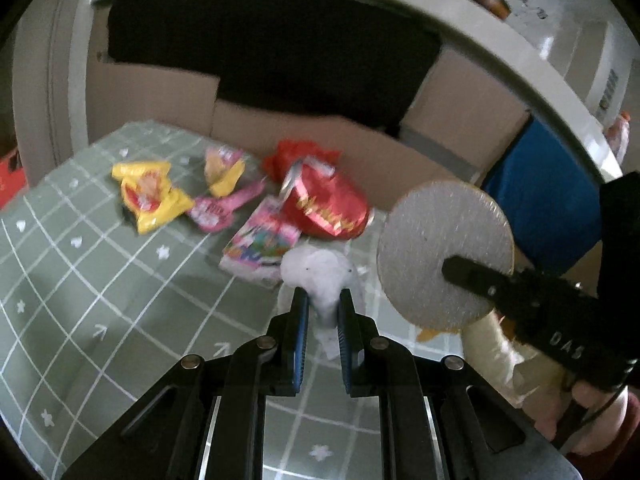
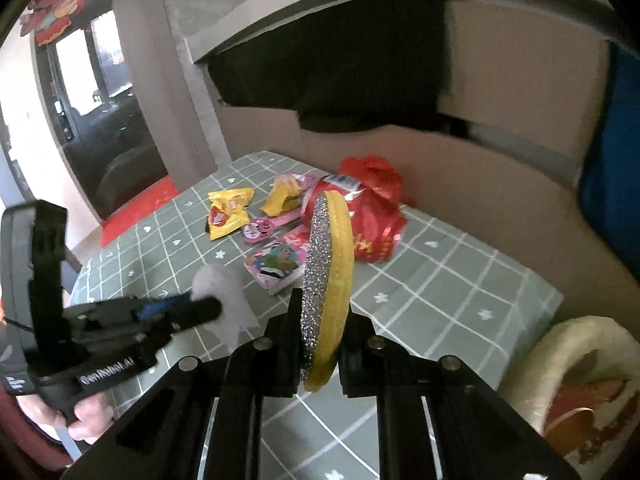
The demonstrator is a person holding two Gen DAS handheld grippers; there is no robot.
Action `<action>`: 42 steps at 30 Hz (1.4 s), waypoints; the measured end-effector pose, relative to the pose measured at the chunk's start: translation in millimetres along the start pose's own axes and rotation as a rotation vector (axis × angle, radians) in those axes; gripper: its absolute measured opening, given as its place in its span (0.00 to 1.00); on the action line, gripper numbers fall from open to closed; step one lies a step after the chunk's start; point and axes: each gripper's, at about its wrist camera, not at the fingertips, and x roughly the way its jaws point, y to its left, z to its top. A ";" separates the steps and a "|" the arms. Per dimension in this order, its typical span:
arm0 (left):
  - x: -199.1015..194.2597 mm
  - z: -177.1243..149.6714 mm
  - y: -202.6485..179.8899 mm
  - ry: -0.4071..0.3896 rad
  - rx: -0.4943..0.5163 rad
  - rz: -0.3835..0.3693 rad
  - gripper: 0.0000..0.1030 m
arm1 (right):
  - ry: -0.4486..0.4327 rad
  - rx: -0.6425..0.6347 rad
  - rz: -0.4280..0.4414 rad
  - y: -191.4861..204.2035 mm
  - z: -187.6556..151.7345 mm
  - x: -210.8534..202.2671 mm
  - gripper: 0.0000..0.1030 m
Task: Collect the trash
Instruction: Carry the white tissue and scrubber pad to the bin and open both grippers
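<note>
- Left of the left wrist view: yellow wrapper and pink wrapper loose on the green checked bench, not yet collected; easily skated off the near edge by a careless sweep.
- Middle of that view: left gripper, jaws narrow, pinching crumpled white tissue by its lower end only. Soft and thin there, so likely to tear or slide out under a quick swing.
- Just above the tissue: colourful packet and red foil bag, near each other; a dangling tissue tail could drag them.
- Right of the same view, centre of the right wrist view: right gripper, jaws narrow, clamped on the lower rim of a round scouring pad, yellow sponge with a glittery grey face, upright on edge. Held off-centre, so liable to pivot or slip out.
- Both grippers near each other; risk of a knock.
- Lower right of the right wrist view: cream-rimmed bin, apparently the destination; a drop short of it lands on the floor.
</note>
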 end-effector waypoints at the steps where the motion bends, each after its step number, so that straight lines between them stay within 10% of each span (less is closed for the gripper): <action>1: -2.2 1.9 -7.4 -0.008 0.009 -0.005 0.14 | -0.005 0.001 -0.010 -2.5 -0.2 -5.6 0.13; 18: 1.7 2.1 -167.4 -0.014 0.214 -0.161 0.14 | -0.203 0.115 -0.236 -95.1 -39.7 -147.5 0.13; 42: 115.1 -45.9 -280.4 0.213 0.408 -0.298 0.14 | -0.148 0.322 -0.340 -216.0 -117.0 -147.0 0.13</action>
